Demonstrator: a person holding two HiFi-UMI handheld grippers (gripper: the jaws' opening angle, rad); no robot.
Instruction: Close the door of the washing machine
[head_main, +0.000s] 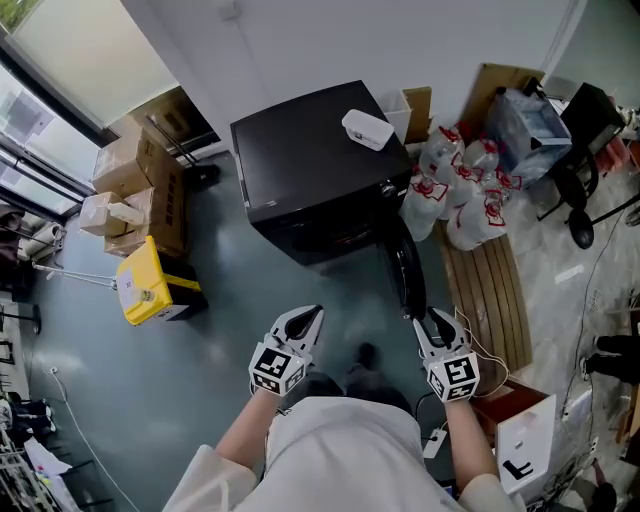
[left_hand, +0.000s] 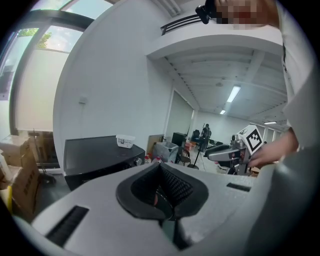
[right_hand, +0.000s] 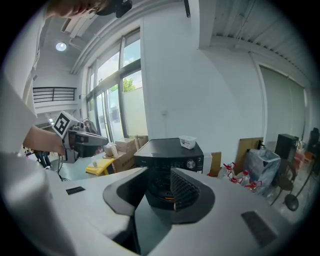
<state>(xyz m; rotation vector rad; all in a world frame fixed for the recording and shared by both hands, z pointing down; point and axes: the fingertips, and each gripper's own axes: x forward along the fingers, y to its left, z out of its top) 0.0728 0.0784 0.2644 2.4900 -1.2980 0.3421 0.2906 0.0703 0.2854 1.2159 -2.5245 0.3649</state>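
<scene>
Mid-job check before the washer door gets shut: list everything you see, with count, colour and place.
washing machine: one, black, centre
door: one, black, swung open toward the person
container: one, white, on the machine's top
cardboard boxes: several, brown, left of machine
case: one, yellow, floor left
bags: several, white with red print, right of machine
slatted board: one, wooden, floor right
chair: one, black, top right
left tongs: one, white, lower left, jaws apart, empty
right tongs: one, white, near door, jaws apart, empty
</scene>
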